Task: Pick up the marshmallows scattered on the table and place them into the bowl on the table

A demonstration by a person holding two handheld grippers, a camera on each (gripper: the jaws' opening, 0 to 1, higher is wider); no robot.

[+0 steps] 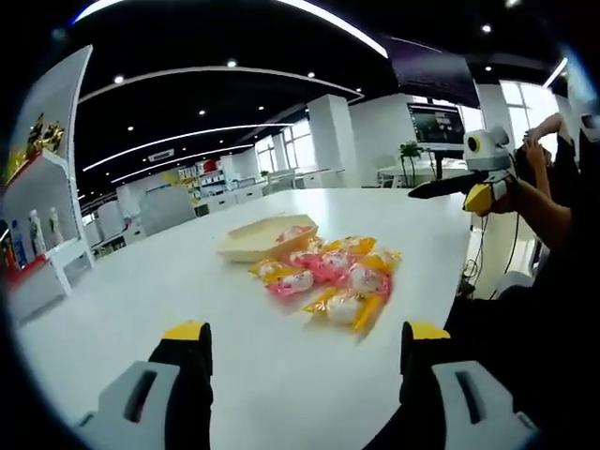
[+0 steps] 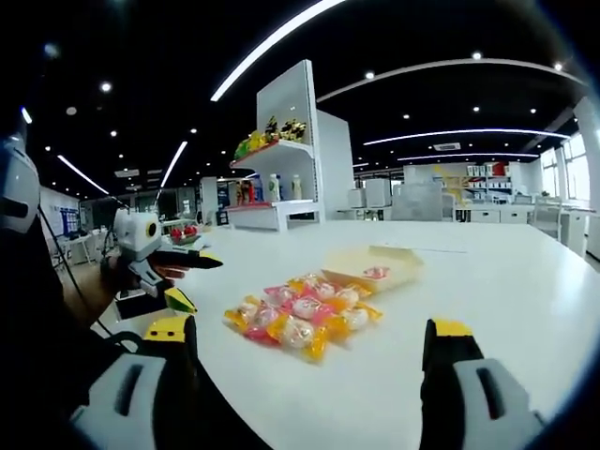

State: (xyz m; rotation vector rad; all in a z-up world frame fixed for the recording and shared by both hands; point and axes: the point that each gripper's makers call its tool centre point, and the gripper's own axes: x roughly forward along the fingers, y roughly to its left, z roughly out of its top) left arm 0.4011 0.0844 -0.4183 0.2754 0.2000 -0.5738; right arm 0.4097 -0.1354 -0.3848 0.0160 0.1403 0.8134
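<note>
Bowl (image 1: 265, 237) holds one marshmallow (image 1: 292, 232); others (image 1: 330, 274) lie beside it; both grippers (image 1: 298, 339) (image 2: 314, 339) gape, unladen.

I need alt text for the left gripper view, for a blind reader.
A cluster of pink and yellow wrapped marshmallows lies on a white table beside a shallow cream bowl holding one. The left gripper is open in front; the other gripper is at right.

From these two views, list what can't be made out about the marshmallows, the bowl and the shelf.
- Marshmallows: exact count unclear in both views; the wrapped packets overlap in one heap.
- Bowl: in the right gripper view its near wall hides most of the inside; only one packet shows.
- Shelf goods: too small to read in the right gripper view.
- Table: near edge hidden by the jaws in the left gripper view.
</note>
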